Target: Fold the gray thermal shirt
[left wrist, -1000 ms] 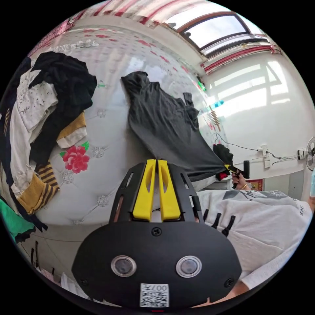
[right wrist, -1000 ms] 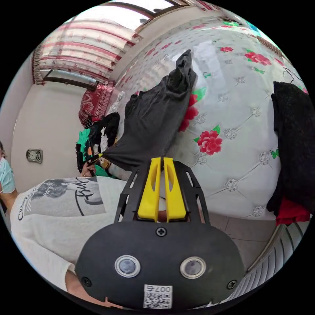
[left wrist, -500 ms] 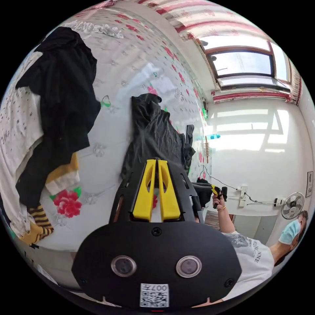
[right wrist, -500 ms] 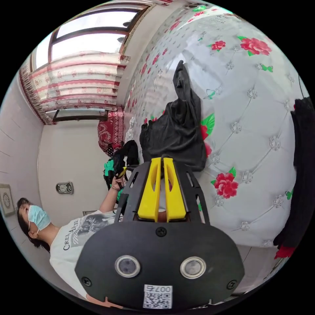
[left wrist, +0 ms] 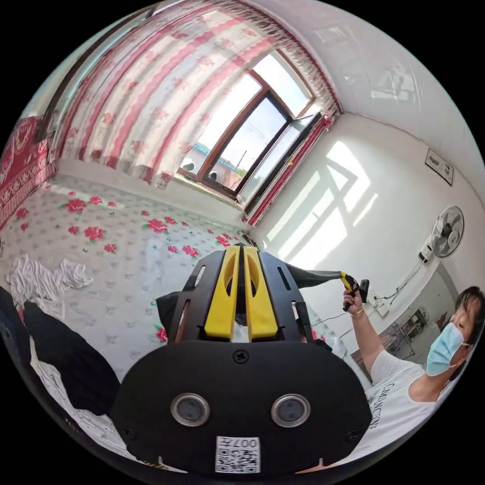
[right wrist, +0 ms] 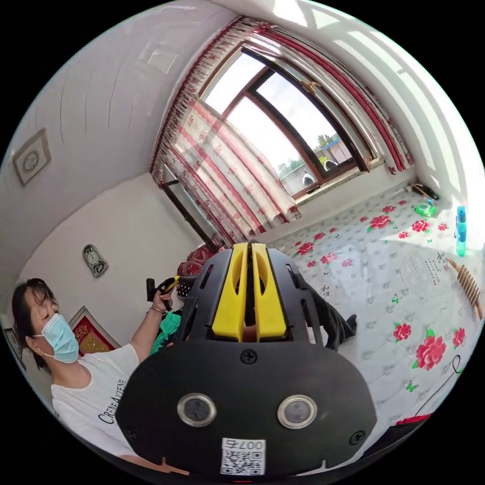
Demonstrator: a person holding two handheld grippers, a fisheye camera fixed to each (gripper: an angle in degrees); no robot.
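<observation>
The gray thermal shirt (left wrist: 312, 276) hangs in the air, stretched between my two grippers above the bed. In the left gripper view my left gripper (left wrist: 241, 248) is shut, with dark cloth pinched between its yellow jaws. A taut edge of the shirt runs from there to my right gripper (left wrist: 346, 279), held up in a hand. In the right gripper view my right gripper (right wrist: 248, 246) is shut on the shirt (right wrist: 331, 317), which droops toward the bed behind the housing. The left gripper (right wrist: 171, 284) shows beyond it, raised in the other hand.
The bed's flowered white cover (left wrist: 116, 252) lies below. A pile of dark and white clothes (left wrist: 60, 348) sits at its near edge, and a white cloth (left wrist: 45, 278) further in. A bottle (right wrist: 461, 230) and a wooden tool (right wrist: 467, 285) lie by the wall. The person (left wrist: 404, 394) stands alongside.
Both grippers have risen, and the shirt has come up off the bed with them. Both views have swung up toward the window and walls.
</observation>
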